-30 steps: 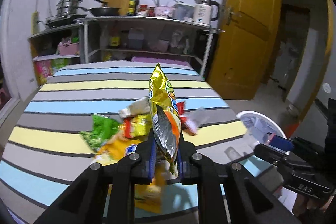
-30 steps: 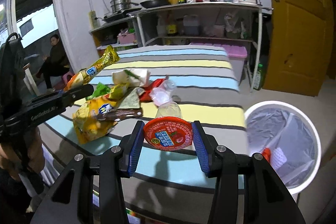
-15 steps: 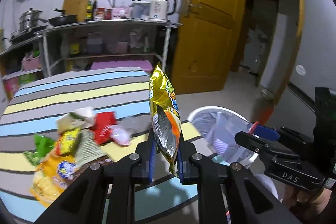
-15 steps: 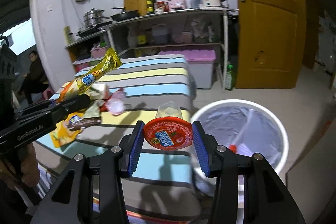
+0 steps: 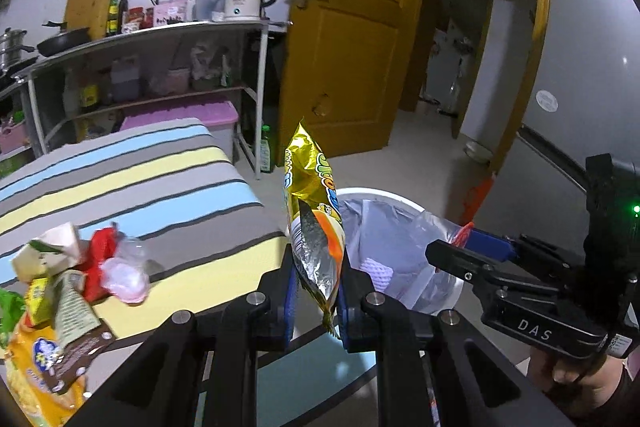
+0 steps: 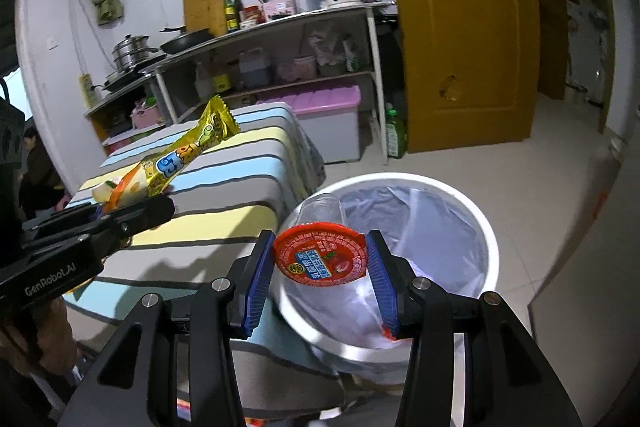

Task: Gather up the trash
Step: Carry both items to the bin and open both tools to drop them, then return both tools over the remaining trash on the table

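The left gripper is clamping a crinkled gold foil snack wrapper, standing upright at the rim of the round white bin, which a thin translucent liner is covering. The right gripper is pinching a clear plastic cup with a glossy red foil lid over the bin's mouth. Loose wrappers are lying on the striped cloth.
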Motion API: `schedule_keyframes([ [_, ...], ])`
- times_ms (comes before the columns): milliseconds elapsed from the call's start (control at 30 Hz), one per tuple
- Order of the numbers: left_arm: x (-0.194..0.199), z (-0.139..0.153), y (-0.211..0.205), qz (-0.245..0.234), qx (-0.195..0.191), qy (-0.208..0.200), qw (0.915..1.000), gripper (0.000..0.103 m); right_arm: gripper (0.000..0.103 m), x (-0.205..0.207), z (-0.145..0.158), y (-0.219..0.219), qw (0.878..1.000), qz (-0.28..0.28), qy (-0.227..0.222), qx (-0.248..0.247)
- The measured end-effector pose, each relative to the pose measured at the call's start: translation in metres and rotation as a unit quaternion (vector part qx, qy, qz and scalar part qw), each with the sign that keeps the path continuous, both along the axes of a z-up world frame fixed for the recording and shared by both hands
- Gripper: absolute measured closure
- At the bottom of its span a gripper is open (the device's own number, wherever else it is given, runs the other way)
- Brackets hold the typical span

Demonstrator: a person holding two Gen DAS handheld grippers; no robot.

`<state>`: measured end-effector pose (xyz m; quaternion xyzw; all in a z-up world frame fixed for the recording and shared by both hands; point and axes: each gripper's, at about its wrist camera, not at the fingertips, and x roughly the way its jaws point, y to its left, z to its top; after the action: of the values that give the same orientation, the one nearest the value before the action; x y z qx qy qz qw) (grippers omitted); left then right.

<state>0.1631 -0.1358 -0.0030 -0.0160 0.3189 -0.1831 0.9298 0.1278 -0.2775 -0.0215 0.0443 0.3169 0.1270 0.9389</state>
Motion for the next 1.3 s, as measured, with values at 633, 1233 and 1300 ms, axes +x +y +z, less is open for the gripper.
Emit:
schedule_keyframes([
  [633,0.037,-0.031,-0.047,-0.038,0.007,0.033,0.9987,0.078,0.055,0.029,-0.031,-0.029,0.998,-0.035,0.048,0.002],
  [1233,0.03,-0.018,-0.03,-0.024,-0.004,0.016,0.9996,0.072,0.048,0.027,-0.028,-0.027,0.999,-0.035,0.03,-0.002],
  [1300,0.026,-0.014,-0.027,-0.022,-0.008,0.011,0.9997,0.072,0.048,0.024,-0.023,-0.025,0.999,-0.032,0.025,-0.004],
])
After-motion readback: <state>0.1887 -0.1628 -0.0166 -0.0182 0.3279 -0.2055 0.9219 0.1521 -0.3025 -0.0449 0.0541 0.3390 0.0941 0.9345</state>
